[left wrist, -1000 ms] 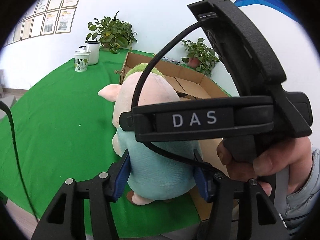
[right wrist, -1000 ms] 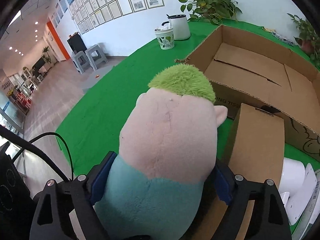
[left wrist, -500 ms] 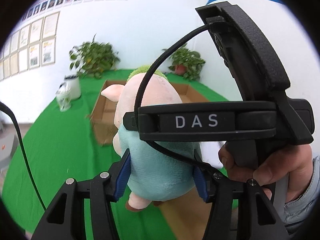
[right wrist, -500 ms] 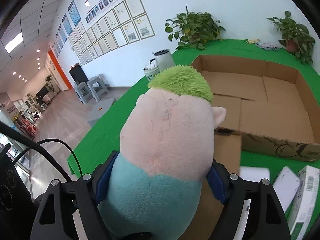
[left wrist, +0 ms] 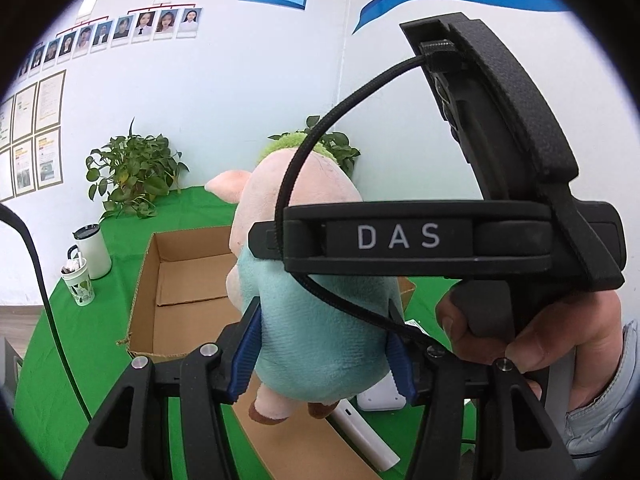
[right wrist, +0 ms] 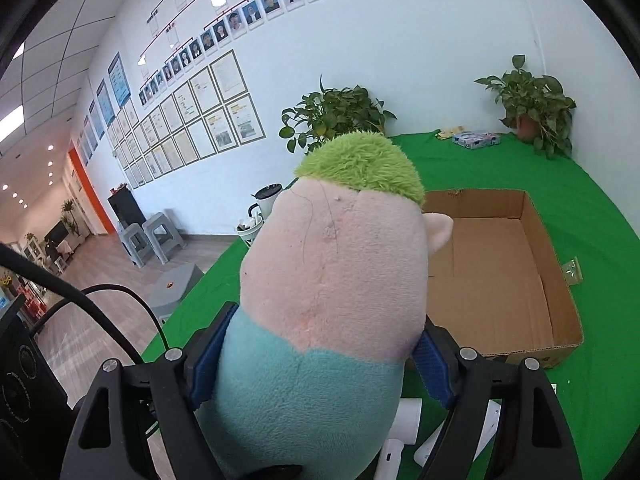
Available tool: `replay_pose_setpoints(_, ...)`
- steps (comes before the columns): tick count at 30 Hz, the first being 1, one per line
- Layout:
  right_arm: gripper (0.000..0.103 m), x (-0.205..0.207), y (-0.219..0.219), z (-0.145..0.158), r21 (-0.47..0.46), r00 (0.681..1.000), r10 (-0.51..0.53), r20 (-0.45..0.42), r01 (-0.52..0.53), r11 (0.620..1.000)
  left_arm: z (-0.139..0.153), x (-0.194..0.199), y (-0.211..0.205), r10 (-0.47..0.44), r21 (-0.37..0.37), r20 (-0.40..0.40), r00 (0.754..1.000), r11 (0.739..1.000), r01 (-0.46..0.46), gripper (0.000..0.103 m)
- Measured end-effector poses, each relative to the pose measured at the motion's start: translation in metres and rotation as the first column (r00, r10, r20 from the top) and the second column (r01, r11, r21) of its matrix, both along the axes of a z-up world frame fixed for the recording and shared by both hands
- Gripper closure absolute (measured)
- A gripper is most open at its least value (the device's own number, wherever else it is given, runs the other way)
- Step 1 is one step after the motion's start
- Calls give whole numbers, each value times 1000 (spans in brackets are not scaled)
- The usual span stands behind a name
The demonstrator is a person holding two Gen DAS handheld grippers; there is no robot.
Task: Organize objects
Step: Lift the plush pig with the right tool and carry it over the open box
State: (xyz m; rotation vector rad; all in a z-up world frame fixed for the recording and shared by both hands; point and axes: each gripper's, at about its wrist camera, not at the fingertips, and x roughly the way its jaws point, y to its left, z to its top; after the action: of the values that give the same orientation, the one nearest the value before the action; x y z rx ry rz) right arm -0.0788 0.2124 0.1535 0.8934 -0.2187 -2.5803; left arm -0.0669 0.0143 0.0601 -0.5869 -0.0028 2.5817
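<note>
Both tongs, left [left wrist: 322, 354] and right [right wrist: 320, 364], clamp the plush pig [right wrist: 332, 300] between them

The left tongs [left wrist: 324, 354] were squeezed shut, blue pads [left wrist: 244, 354] pressing in from both sides. The right tongs [right wrist: 316, 364] were squeezed shut the same way, crossing just in front of the left ones. The right hand [left wrist: 536, 344] gripped their black handle.

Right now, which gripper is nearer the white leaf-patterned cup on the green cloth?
Probably left. The left gripper has the cup ahead-left; the right gripper grips the same pink plush pig from the farther side.
</note>
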Motion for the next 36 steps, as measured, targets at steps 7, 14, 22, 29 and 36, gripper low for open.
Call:
replay_pose_setpoints(7,25,-33,-46,30,39,999,24,-39,-23,999,16,2,-23,26,35,-30,999,999,-25,48)
replay_pose_setpoints(14,25,-58,-81,18,56,999,50,9,-50,997,-4,-23,-52,54,68,34,998,996,-56,49)
replay_pose_setpoints(22,25,-104,-123,1,80,997,53,50,-57,995,-5,-51,-75,64,91,63,996,993,-69,49)
replay_pose_setpoints(29,26,-149,-148,-9,90,997,36,61,-42,995,-16,-86,-90,62,91,108,992,993,-72,50)
replay_pose_setpoints(36,26,-202,-161,-47,92,992,24,124,-36,995,-42,-119,-98,66,87,182,981,993,-83,50)
